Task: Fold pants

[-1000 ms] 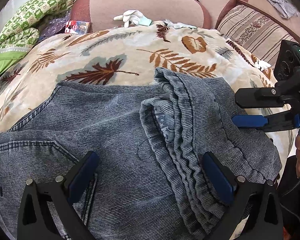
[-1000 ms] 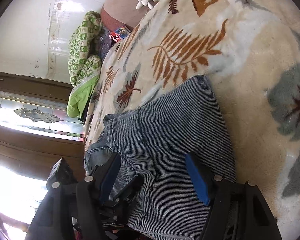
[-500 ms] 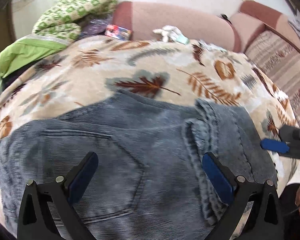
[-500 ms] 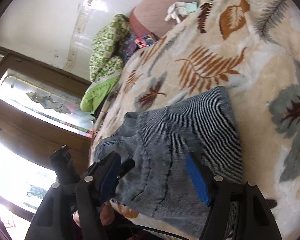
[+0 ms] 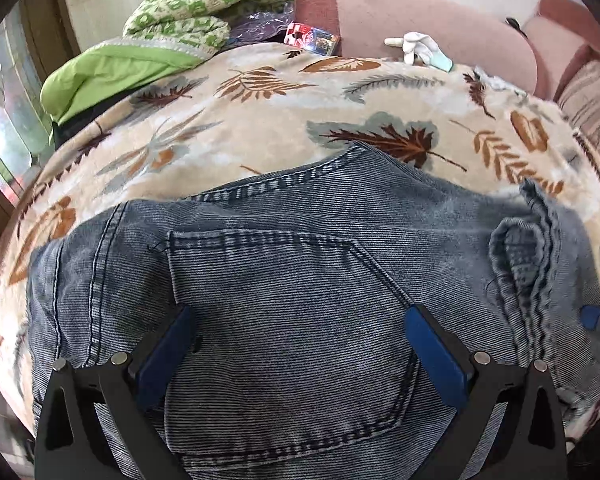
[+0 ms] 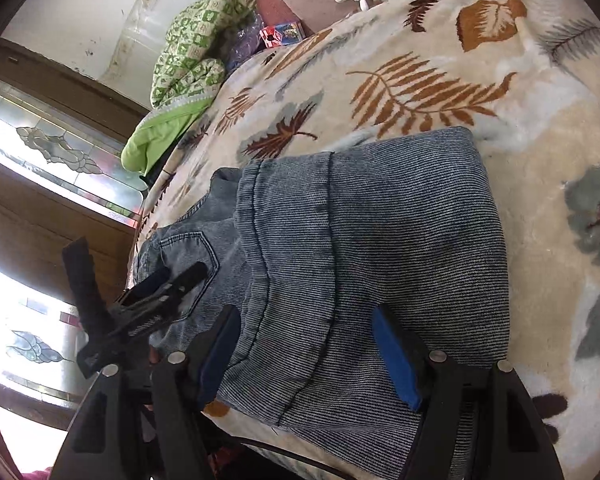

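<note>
Blue-grey denim pants [image 5: 300,264] lie folded on a leaf-print blanket [image 5: 260,120]. In the left wrist view the back pocket faces up and the folded leg ends bunch at the right [image 5: 528,256]. My left gripper [image 5: 300,344] is open, its blue pads over the pocket, holding nothing. In the right wrist view the folded pants [image 6: 380,240] lie under my right gripper [image 6: 308,344], which is open and empty above their near edge. The left gripper also shows in the right wrist view [image 6: 164,284], over the pocket.
A green patterned quilt [image 5: 204,8] is heaped at the blanket's far left. A white glove [image 5: 416,46] and a small red box [image 5: 312,36] lie by the pink sofa back [image 5: 420,12]. A striped cushion [image 5: 596,96] is at the right. A wooden door with patterned glass [image 6: 60,152] stands left.
The left gripper has swung left, from over the bunched leg ends to over the back pocket. The right gripper has pulled back a little. Both stay open.
</note>
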A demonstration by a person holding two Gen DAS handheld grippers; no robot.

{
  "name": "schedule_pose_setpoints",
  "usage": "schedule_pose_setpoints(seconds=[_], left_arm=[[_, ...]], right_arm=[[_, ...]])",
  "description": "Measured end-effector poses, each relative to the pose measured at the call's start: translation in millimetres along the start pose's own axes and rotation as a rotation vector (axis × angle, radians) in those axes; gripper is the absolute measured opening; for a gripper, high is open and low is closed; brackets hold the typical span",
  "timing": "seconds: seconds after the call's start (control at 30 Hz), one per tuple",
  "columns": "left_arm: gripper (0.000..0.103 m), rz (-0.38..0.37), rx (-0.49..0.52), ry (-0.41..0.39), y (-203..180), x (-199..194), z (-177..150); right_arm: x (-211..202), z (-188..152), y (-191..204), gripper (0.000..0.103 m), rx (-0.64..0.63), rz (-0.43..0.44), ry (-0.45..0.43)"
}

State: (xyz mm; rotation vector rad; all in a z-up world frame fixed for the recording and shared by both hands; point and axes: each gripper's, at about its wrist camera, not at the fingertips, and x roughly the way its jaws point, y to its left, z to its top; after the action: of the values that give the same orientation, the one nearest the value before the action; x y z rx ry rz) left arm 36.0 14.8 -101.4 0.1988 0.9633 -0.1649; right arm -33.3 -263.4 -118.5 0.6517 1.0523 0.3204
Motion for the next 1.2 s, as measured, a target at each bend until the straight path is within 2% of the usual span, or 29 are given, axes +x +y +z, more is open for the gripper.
schedule_pose_setpoints(seconds=[0.23, 0.4, 0.57, 0.67, 0.77, 0.87, 0.93, 1.03, 1.2], left_arm=[[0.103, -0.036, -0.025, 0.034, 5.2, 3.5, 2.8], [0.103, -0.045, -0.086, 0.008, 10.4, -8.0, 5.8], [0.103, 0.014, -0.108, -0.085, 27.4, -35.7, 10.0], [0.103, 0.058, -0.148, -0.102, 46.1, -43.2, 11.0], [0.103, 0.097, -0.198, -0.071, 64.5, -34.7, 8.5], [0.103, 0.114, -0.255, 0.003, 77.2, -14.6, -0.3], [0.103, 0.119, -0.253, 0.058, 76.9, 0.8, -6.7], [0.103, 0.162, -0.210, 0.039, 69.2, 3.3, -8.5], [0.103, 0.140, -0.211, 0.057, 72.8, 9.2, -7.9]], right_arm=[[-1.2, 1.1, -0.3, 0.072, 0.007, 0.009, 0.002], [-6.7, 0.7, 3.3, 0.072, -0.006, 0.027, -0.019], [-15.5, -1.2, 12.3, 0.072, -0.055, 0.059, -0.060], [-14.0, -2.0, 18.5, 0.072, -0.078, 0.046, -0.057], [-8.9, -1.9, 18.4, 0.072, -0.069, 0.025, -0.033], [-6.9, -1.7, 14.2, 0.072, -0.047, 0.023, -0.025], [-6.9, -0.9, 10.1, 0.072, -0.026, 0.034, -0.024], [-4.5, 0.6, 3.5, 0.072, 0.001, 0.045, -0.016], [-2.1, 1.9, 1.0, 0.072, 0.009, 0.044, -0.009]])
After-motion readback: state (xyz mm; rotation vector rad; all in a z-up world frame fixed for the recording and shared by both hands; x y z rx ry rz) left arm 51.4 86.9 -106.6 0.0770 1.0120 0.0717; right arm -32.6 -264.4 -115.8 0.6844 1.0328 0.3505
